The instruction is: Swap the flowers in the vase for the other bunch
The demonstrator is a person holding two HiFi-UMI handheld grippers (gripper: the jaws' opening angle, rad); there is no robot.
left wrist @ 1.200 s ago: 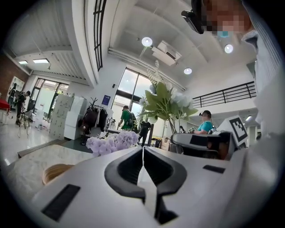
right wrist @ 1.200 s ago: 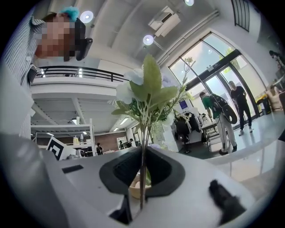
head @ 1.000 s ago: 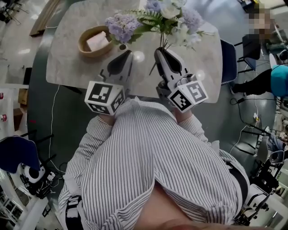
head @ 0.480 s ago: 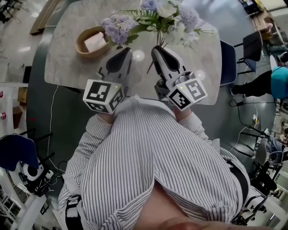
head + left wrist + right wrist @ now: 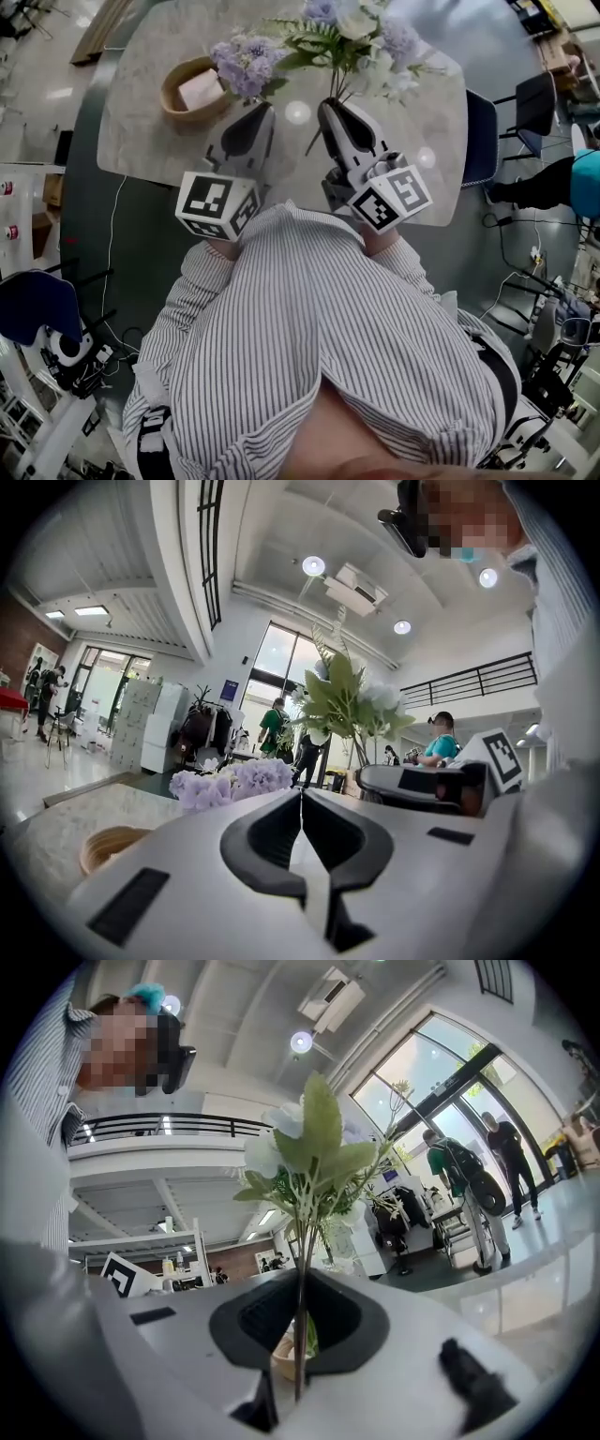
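Note:
My right gripper (image 5: 330,103) (image 5: 300,1274) is shut on the thin stems of a bunch of white flowers, green leaves and a few purple blooms (image 5: 361,42) (image 5: 309,1157), which stands upright over the marble table (image 5: 141,131). My left gripper (image 5: 258,105) (image 5: 302,794) is shut with nothing in it, beside the right one. Just beyond its tip lies a bunch of pale purple flowers (image 5: 239,64) (image 5: 234,782). The left gripper view also shows the held bunch (image 5: 352,700) and the right gripper (image 5: 431,785). I cannot make out a vase.
A round wooden bowl (image 5: 195,86) (image 5: 112,846) with a pale object in it sits at the table's left. A blue chair (image 5: 478,127) stands at the table's right edge. A person in a teal top (image 5: 586,173) is at the far right.

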